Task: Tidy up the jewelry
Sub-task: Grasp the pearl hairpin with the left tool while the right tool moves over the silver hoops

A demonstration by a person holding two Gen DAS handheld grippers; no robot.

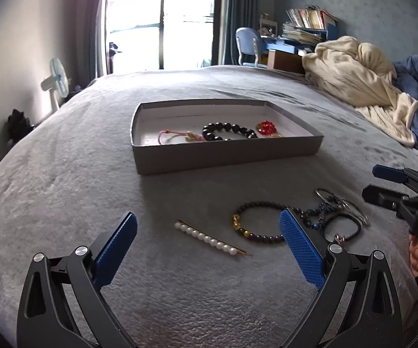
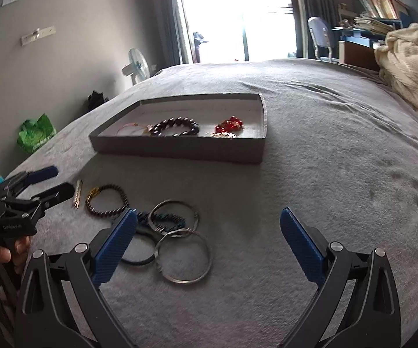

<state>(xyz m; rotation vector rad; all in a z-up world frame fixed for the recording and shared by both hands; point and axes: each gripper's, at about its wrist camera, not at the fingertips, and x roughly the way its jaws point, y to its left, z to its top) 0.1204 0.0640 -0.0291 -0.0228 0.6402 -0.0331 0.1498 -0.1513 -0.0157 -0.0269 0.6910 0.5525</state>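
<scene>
A shallow grey cardboard tray (image 1: 226, 156) with a white inside sits in the middle of a grey bedspread (image 1: 64, 191). Three pieces already lie inside it: a pink cord bracelet (image 1: 177, 137) at the left, a bracelet of large dark beads (image 1: 228, 131) in the middle, and a red beaded ornament (image 1: 268, 128) at the right.

Still outside, on the bedspread nearer than the tray, lie a gold hair clip lined with white pearls (image 1: 212, 238), a bracelet of small dark beads with gold accents (image 1: 259, 222), a blue beaded strand (image 2: 162, 221), a black elastic loop (image 2: 139, 258) and two thin silver bangles (image 2: 183, 256), the last few in an overlapping cluster at the right.

By this count, roughly a third is done.

The left gripper (image 1: 207, 245) hangs above the pearl clip, jaws spread wide, gripping nothing. The right gripper (image 2: 209, 245) hangs over the bangles, equally wide and empty.
</scene>
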